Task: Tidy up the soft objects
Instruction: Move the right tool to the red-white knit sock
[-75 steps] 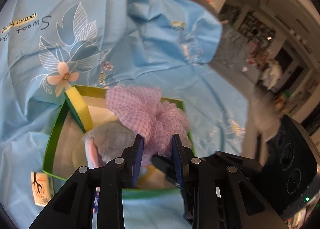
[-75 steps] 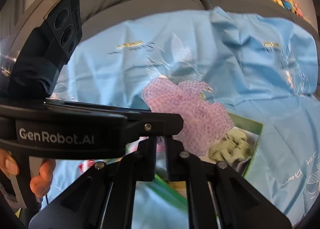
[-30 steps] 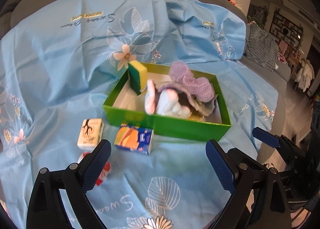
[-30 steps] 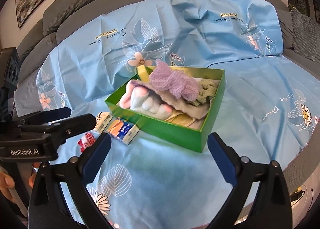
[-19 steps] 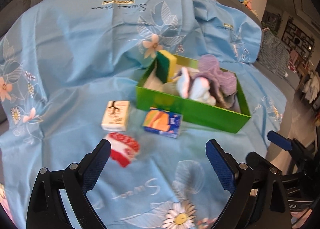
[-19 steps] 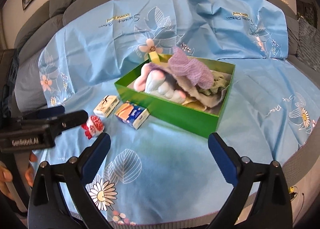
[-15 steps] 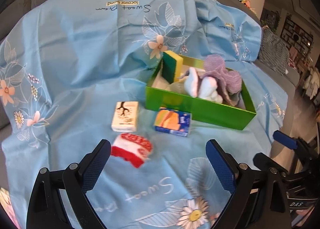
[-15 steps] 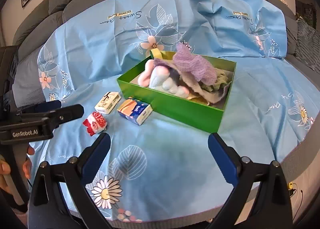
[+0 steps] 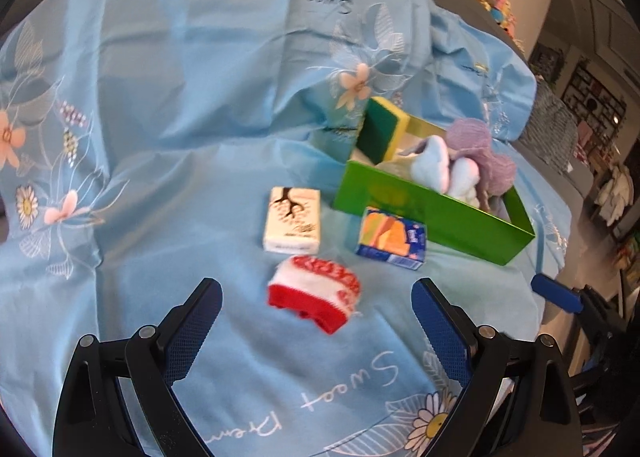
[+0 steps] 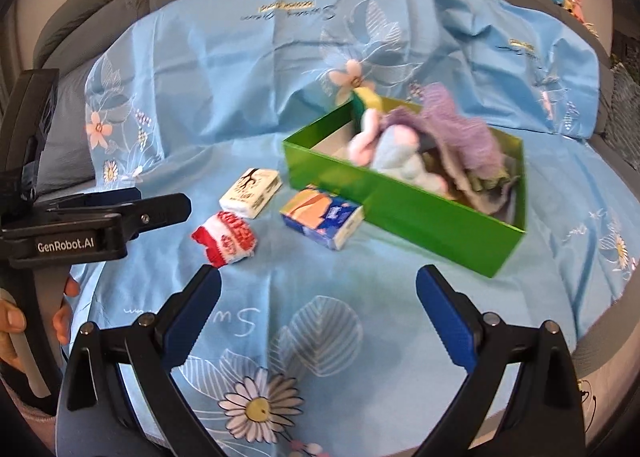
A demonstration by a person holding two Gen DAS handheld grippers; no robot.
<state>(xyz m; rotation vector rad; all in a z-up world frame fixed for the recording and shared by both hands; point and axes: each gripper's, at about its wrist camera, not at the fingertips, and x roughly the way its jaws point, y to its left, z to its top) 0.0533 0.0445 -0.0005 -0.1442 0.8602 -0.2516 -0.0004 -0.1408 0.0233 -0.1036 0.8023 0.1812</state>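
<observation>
Left wrist: red-white sock [image 9: 314, 294], slightly blurred, lies between spread fingers [image 9: 192, 327].

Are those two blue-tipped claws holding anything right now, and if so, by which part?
Nothing is held. The left gripper and right gripper both stand open and empty above the blue cloth. The red and white sock lies loose between the left one's fingers, untouched.

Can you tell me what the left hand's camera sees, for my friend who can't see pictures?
The left gripper is wide open, right above a red and white rolled sock lying on a blue flowery sheet. Behind the sock lie a white tissue pack and a blue and orange pack, beside a green box of soft things.
</observation>
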